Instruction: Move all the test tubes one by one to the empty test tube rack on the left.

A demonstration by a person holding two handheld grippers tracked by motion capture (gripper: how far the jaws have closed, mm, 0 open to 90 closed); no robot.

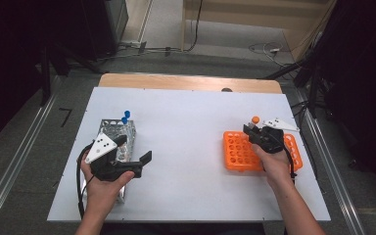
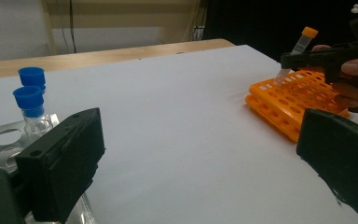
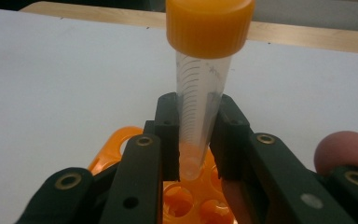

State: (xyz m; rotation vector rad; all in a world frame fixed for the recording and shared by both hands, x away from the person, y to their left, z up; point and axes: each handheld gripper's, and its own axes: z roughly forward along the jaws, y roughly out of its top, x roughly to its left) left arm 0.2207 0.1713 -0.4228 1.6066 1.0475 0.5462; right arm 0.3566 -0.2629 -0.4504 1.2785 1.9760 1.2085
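My right gripper [image 3: 196,140] is shut on a clear tube with an orange cap [image 3: 201,79], its pads pressing the lower part. The tube stands upright, its tip just above the holes of the orange rack [image 3: 114,147]. From above, the right gripper [image 1: 252,131] hangs over the orange rack [image 1: 236,152] at the table's right, with the orange cap [image 1: 255,119] sticking up. My left gripper [image 1: 135,150] is open with nothing in it, beside a metal rack [image 1: 119,131] that holds two blue-capped tubes [image 1: 126,116]. In the left gripper view the jaws stand wide apart [image 2: 200,154], blue-capped tubes [image 2: 30,98] at left.
A white sheet [image 1: 186,122] covers the table between the two racks. A wooden strip [image 1: 186,82] runs along the far edge. Cables trail from both grippers toward the near edge. The left gripper view also shows the orange rack [image 2: 286,102] and the held tube [image 2: 303,41].
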